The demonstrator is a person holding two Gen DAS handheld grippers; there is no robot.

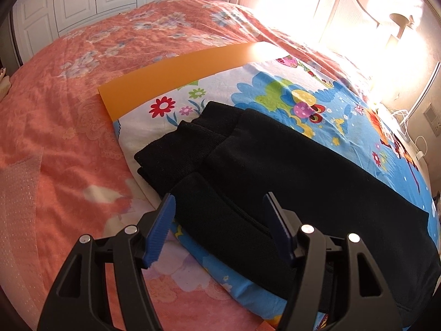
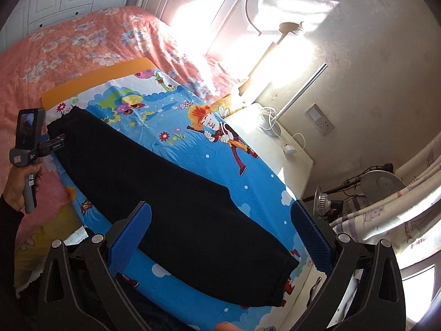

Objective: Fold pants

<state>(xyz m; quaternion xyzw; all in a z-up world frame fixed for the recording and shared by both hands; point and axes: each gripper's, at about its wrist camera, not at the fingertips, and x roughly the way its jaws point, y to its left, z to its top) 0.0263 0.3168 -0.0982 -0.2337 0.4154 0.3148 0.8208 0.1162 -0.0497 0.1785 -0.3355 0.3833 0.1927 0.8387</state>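
Observation:
Black pants [image 1: 275, 171] lie folded lengthwise on a cartoon-print cloth [image 1: 275, 93] spread over the bed. Their ribbed end [image 1: 176, 149] points away in the left wrist view. My left gripper [image 1: 219, 198] hovers open over this end, and the fabric below its blue pads [image 1: 161, 229] is not pinched. In the right wrist view the pants [image 2: 165, 193] run from upper left to lower right. My right gripper [image 2: 220, 207] is open wide above their near end and holds nothing. A hand [image 2: 16, 190] holds the left gripper's handle at the far end.
An orange board [image 1: 165, 82] sticks out from under the cloth's far edge. A pink floral bedspread [image 1: 69, 110] covers the bed, with bubble wrap [image 1: 16, 207] at the left. A nightstand [image 2: 275, 143] with a lamp and cables, the headboard [image 2: 220, 27] and a curtain [image 2: 399, 215] stand to the right.

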